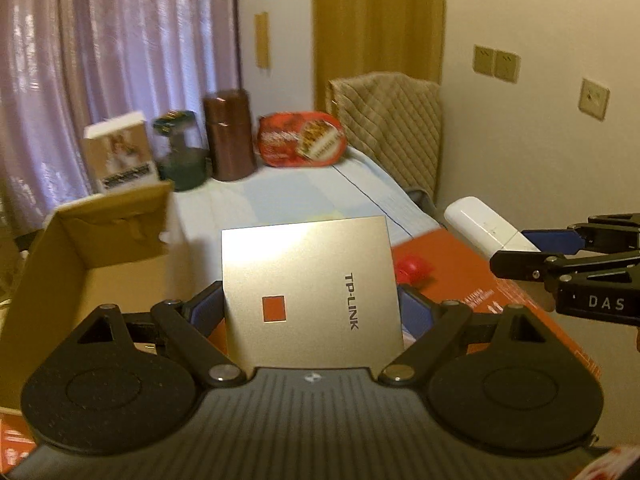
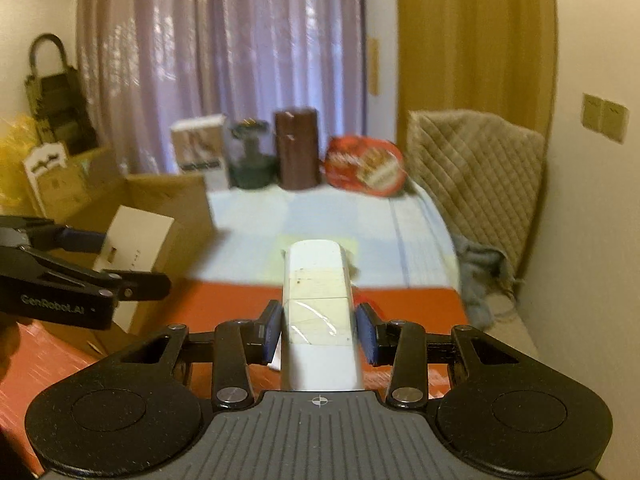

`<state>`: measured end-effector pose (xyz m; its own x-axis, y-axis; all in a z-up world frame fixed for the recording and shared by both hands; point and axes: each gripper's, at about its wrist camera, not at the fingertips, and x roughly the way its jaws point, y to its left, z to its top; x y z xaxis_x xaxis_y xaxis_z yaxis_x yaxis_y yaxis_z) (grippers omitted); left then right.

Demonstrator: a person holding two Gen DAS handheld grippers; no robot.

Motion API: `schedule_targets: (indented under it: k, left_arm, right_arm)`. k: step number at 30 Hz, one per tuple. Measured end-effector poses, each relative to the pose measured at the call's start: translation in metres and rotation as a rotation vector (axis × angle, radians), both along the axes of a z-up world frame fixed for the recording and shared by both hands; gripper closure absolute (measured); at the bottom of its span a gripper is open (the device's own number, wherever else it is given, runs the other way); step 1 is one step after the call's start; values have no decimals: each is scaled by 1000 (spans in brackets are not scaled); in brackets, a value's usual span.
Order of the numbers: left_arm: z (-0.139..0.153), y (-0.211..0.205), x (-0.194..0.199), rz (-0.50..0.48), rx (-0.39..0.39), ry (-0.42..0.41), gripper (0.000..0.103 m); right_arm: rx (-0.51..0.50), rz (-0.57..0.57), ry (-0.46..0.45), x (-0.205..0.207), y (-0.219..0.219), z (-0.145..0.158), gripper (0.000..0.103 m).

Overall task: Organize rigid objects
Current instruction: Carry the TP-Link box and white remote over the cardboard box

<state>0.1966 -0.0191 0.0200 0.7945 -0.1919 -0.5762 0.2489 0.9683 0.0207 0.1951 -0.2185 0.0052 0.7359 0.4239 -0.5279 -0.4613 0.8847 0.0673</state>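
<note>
Bed behind, bearing brown canister and red tin; cardboard box open at left, likely the destination. Silver TP-LINK box clamped flat in left tool, raised beside the carton. White device gripped in right tool, aloft. Both picked, neither stowed yet; small red item left on orange counter

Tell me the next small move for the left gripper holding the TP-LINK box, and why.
Probably carry it leftward over the open cardboard box and lower it in. The left gripper grips the TP-LINK box between its pads, lifted off the red surface, and the cardboard box stands open just to its left. The right gripper grips a white device.
</note>
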Motion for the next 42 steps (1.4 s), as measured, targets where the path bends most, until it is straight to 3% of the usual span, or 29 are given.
schedule_targets:
  k: [8, 20, 31, 42]
  left_arm:
    - [25, 66, -19, 110, 41, -10, 16]
    - [16, 146, -24, 219, 78, 41, 16]
    - [2, 199, 5, 246, 82, 75, 16]
    - [-22, 218, 32, 236, 72, 109, 16]
  right_arm:
    - [77, 130, -4, -9, 70, 24, 66]
    - [119, 257, 54, -8, 162, 9, 66]
    - [140, 277, 97, 14, 223, -15, 66]
    - [148, 254, 146, 42, 249, -38, 66]
